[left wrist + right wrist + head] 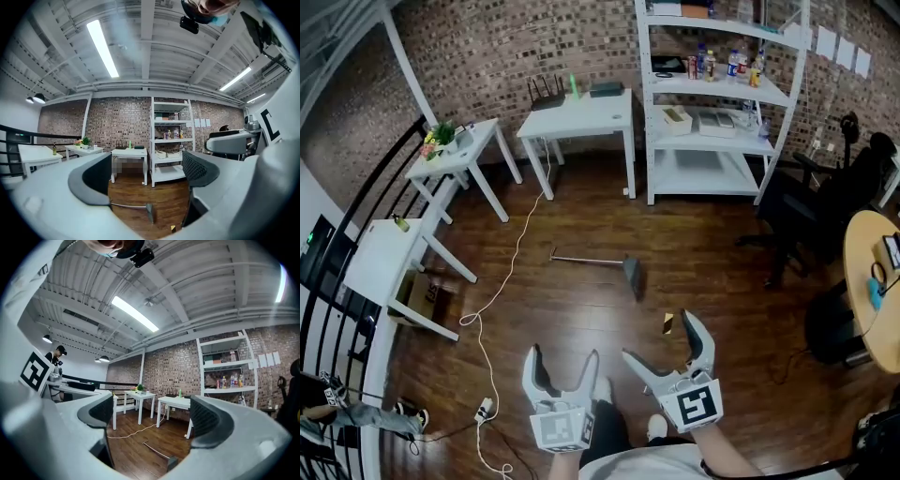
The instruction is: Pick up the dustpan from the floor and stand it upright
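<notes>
The left gripper and the right gripper sit side by side at the bottom of the head view. Each has its jaws spread wide, with nothing between the pads. The dustpan lies on the wooden floor well ahead of both grippers and touches neither. Its long handle stretches left toward a white cable.

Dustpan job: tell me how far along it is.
Nothing is done yet: the dustpan lies flat on the floor. In hand: nothing; the left gripper and right gripper are open, empty and short of it. Left: reach it, grasp it, stand it upright.
</notes>
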A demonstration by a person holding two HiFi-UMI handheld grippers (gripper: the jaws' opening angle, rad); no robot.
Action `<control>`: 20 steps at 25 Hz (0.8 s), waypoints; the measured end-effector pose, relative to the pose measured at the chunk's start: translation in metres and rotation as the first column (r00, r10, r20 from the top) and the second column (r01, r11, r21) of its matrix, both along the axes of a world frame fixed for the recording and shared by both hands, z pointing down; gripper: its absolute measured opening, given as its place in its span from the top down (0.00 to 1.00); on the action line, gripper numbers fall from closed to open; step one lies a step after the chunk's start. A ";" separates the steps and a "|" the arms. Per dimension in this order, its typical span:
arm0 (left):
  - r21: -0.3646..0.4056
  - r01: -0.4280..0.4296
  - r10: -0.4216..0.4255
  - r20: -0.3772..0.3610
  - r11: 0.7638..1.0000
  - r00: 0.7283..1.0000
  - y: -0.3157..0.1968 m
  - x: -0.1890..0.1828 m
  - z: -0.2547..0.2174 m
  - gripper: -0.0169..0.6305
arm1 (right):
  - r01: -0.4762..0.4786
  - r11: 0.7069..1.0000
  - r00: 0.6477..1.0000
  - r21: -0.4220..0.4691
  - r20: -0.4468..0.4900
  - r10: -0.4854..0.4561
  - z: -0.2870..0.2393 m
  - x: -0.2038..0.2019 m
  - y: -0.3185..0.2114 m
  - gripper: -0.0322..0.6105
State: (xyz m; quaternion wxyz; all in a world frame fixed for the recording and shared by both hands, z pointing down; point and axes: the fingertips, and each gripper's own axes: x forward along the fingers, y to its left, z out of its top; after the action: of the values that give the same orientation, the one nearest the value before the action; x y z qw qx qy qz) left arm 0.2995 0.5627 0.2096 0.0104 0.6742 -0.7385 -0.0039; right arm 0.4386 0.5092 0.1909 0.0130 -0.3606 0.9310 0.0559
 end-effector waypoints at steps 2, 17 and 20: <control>-0.002 -0.004 0.004 -0.014 1.000 1.000 -0.023 -0.021 0.011 0.23 | -0.002 1.000 1.000 -0.005 -0.020 0.002 0.007 -0.020 -0.023 0.18; 0.029 -0.010 0.013 -0.097 1.000 0.995 -0.210 -0.233 0.020 0.26 | 0.048 0.998 0.990 0.028 -0.132 -0.044 -0.009 -0.245 -0.183 0.18; -0.004 0.022 -0.022 -0.106 1.000 0.994 -0.229 -0.264 0.033 0.28 | 0.062 0.998 0.983 -0.018 -0.173 -0.065 0.007 -0.268 -0.210 0.18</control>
State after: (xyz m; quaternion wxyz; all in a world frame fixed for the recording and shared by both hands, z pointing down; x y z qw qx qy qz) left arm 0.0350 0.3340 0.2426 0.0504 0.6649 -0.7442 -0.0388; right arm 0.1701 0.2989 0.1975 -0.0687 -0.3245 0.9399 0.0809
